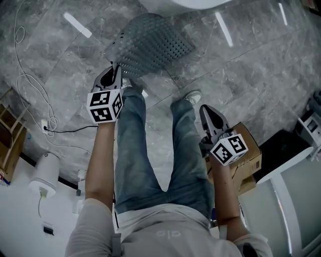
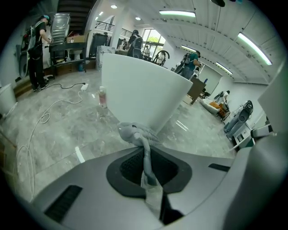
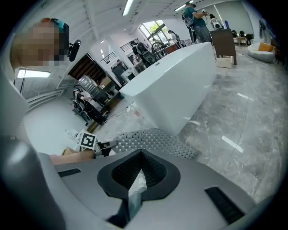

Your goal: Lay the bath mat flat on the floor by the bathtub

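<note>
The grey perforated bath mat [image 1: 150, 47] lies spread ahead of the person's feet, just short of the white bathtub [image 1: 185, 4]. My left gripper [image 1: 116, 69] is shut on the mat's near left edge and holds that edge off the floor. In the left gripper view a bunched grey fold of the mat [image 2: 134, 133] sticks out past the closed left gripper [image 2: 145, 155], with the bathtub [image 2: 144, 90] straight behind. My right gripper [image 1: 205, 109] hangs shut and empty by the right leg. In its own view the mat [image 3: 153, 139] and the bathtub [image 3: 175, 85] lie ahead of the right gripper [image 3: 138, 176].
A cardboard box [image 1: 251, 155] sits under my right hand. A white cable [image 1: 35, 95] runs across the marble floor at the left, near a white round appliance [image 1: 44, 178] and a wooden shelf [image 1: 10, 135]. A pink bottle [image 2: 103, 96] stands beside the tub. People stand far off.
</note>
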A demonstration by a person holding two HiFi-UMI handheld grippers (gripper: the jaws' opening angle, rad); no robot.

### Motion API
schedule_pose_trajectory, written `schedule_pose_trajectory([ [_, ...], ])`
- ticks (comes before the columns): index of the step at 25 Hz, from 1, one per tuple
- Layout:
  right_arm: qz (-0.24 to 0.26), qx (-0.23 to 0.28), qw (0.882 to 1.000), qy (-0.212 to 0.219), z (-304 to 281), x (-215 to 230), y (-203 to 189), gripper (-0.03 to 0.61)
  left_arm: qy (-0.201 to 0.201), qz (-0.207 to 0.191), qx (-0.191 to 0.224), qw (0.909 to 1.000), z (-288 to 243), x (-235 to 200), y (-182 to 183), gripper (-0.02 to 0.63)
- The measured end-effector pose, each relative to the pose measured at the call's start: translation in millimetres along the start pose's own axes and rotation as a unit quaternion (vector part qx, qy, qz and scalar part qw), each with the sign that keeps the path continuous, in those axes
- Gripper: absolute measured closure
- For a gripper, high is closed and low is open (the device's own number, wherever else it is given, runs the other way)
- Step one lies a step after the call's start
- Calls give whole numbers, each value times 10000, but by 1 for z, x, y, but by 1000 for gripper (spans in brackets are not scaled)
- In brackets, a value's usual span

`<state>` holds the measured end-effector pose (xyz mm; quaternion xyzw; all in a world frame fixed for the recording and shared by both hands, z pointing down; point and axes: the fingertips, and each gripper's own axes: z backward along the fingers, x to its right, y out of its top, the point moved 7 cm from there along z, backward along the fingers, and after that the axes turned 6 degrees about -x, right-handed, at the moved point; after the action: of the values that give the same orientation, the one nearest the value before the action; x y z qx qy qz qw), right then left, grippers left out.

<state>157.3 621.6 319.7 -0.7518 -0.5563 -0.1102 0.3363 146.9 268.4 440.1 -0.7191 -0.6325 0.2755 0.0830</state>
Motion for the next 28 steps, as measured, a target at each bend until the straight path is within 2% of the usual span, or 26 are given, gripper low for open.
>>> schedule_pose_trajectory([
  [5,28,-64,10000,-38,-28,-17,10,555,173,105,26,9998,-10,-62,17,575],
  [11,-94,22,9998,-170,-64,-35,22,555,218,-337,-135,9991,-40,-130,37,575],
  [20,-183,-89,9996,-178,-121,-66,16,555,560,-288,-402,9972,-90,-236,66,574],
  [25,-209,-278,9992,-198,-144,-75,6,555,662,-230,-721,9949,-118,-281,52,570],
  [28,-199,-355,9990,-190,-163,-79,3,555,779,58,-1186,9899,-129,-306,43,540],
])
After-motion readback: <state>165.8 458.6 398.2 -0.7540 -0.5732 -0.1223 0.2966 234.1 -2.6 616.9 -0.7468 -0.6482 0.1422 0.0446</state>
